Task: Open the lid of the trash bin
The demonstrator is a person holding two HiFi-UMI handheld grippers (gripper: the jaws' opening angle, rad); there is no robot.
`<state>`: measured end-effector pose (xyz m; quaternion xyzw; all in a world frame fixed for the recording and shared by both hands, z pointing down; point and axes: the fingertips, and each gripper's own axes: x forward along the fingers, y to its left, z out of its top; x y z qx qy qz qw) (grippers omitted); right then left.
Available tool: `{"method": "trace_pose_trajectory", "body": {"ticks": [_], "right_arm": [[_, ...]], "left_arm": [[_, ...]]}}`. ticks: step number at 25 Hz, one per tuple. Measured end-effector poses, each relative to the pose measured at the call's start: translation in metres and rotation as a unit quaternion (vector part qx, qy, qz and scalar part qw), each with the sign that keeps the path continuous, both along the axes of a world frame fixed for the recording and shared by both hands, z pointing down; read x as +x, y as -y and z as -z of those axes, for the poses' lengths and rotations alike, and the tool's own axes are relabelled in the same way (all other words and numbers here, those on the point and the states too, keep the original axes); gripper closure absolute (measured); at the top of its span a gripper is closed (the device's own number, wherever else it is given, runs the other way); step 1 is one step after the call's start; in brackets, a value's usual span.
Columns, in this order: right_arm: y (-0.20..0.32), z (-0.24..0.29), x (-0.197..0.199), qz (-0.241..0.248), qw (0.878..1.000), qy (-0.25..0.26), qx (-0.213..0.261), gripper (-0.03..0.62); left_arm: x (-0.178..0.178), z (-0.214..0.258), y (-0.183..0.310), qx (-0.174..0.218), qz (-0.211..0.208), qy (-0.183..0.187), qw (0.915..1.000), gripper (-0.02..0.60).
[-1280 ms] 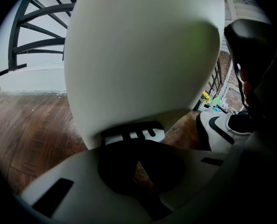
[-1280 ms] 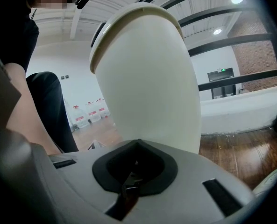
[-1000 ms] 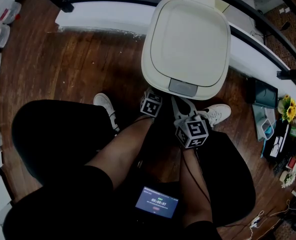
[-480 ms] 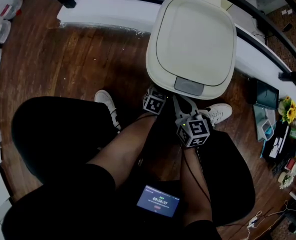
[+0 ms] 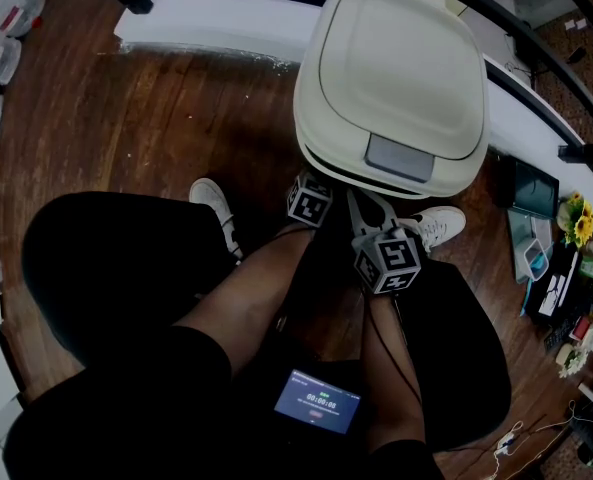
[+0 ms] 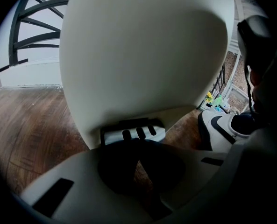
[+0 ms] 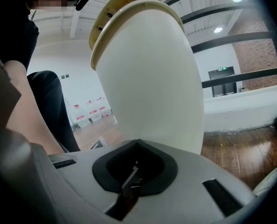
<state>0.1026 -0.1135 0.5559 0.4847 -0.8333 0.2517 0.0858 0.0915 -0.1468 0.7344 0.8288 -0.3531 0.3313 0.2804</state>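
Note:
A cream trash bin (image 5: 391, 163) stands on the wooden floor in front of the person's knees. Its lid (image 5: 401, 63) is tilted up at the front, with a dark gap under the grey front tab (image 5: 400, 157). My left gripper (image 6: 138, 148) is shut, its tips at the bin's foot pedal (image 6: 134, 133); whether they touch it I cannot tell. Its marker cube (image 5: 309, 203) shows under the bin's front. My right gripper (image 7: 131, 176) is shut and empty beside the bin body (image 7: 152, 83); the raised lid (image 7: 124, 1) shows above it.
The person's legs and white shoes (image 5: 211, 209) (image 5: 438, 226) flank both grippers. A white ledge with dark railing (image 5: 206, 23) runs behind the bin. Small clutter and a flower (image 5: 571, 258) lie at the right. A device with a lit screen (image 5: 316, 400) rests on the lap.
The lid's front edge has lifted and a gap has opened under it. Both grippers stay low at the bin's base, almost unmoved.

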Motion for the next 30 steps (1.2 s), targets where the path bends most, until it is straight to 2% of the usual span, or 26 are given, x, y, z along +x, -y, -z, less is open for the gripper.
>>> {"method": "trace_pose_trajectory", "body": {"ticks": [5,10,20,30], "right_arm": [[0.0,-0.001,0.002,-0.006,1.0,0.006,-0.003,0.574],[-0.001,-0.002,0.002,-0.007,1.0,0.005,-0.002,0.574],[-0.004,0.002,0.004,-0.01,1.0,0.003,0.001,0.574],[-0.003,-0.001,0.007,-0.014,1.0,0.002,-0.005,0.574]], "left_arm": [[0.005,0.011,0.0,-0.014,-0.003,-0.001,0.9999,0.545],[0.003,-0.002,-0.002,-0.02,-0.004,0.009,0.9998,0.545],[0.007,0.008,-0.001,-0.031,-0.011,0.002,0.9995,0.546],[0.007,-0.002,-0.004,-0.048,-0.018,0.011,0.9986,0.546]]}}
